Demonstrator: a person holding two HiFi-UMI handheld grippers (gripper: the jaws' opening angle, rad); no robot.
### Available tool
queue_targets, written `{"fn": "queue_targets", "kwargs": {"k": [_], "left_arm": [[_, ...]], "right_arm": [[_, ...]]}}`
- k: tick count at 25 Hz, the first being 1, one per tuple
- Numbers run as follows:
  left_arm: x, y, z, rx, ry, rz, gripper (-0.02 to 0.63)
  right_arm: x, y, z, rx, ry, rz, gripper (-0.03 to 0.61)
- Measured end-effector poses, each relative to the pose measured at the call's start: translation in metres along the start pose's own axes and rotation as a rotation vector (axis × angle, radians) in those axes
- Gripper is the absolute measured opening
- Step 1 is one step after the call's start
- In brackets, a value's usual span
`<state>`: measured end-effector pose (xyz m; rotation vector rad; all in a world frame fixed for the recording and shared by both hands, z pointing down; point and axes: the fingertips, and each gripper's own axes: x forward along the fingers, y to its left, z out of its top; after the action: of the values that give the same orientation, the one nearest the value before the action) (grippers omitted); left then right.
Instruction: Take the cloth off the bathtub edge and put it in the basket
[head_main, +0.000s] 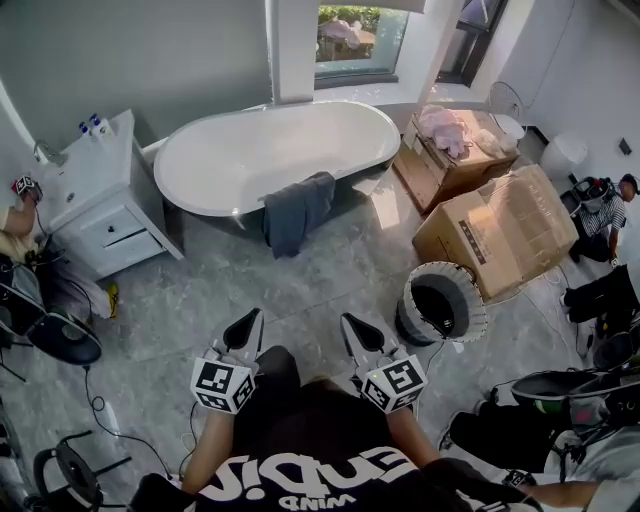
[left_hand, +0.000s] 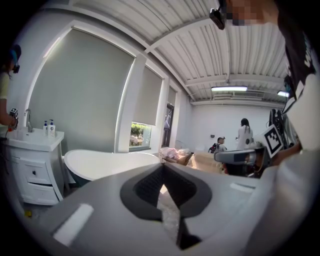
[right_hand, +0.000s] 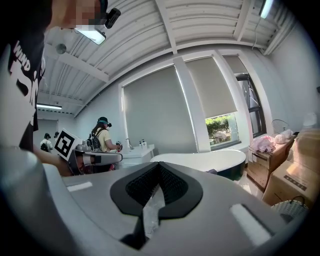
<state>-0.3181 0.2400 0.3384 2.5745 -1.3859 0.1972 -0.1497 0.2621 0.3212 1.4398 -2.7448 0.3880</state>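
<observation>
Grey jaws of the left gripper (head_main: 247, 325) and the right gripper (head_main: 357, 328) point forward just ahead of the person's chest, side by side above the marbled floor (head_main: 300, 290). Each pair is clenched fully together with nothing between the pads, as both gripper views show. A little further out, to the right, the round basket (head_main: 478, 312) stands upright on the floor beside a large cardboard box (head_main: 500, 235), its dark inside open to view. Beyond that, the dark blue-grey cloth (head_main: 297, 210) hangs draped over the near edge of the white bathtub (head_main: 270, 150), well apart from both grippers and from the basket. A white vanity (head_main: 95, 200) stands to the tub's left.
</observation>
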Motion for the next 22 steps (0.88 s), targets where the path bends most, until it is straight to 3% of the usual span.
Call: {"fn": "queue_targets", "kwargs": {"k": [10,22], "left_arm": [[0.047,0.001,0.004,-0.002,-0.003,-0.025,-0.003],[0.14,0.036,0.014,-0.009,0.03,-0.07,-0.003]], "right_arm": [[0.014,-0.04,-0.009,0.023,0.02,-0.029,0.009],[0.081,-0.099,-0.006,0.05,0.056,-0.046,0.009]]}}
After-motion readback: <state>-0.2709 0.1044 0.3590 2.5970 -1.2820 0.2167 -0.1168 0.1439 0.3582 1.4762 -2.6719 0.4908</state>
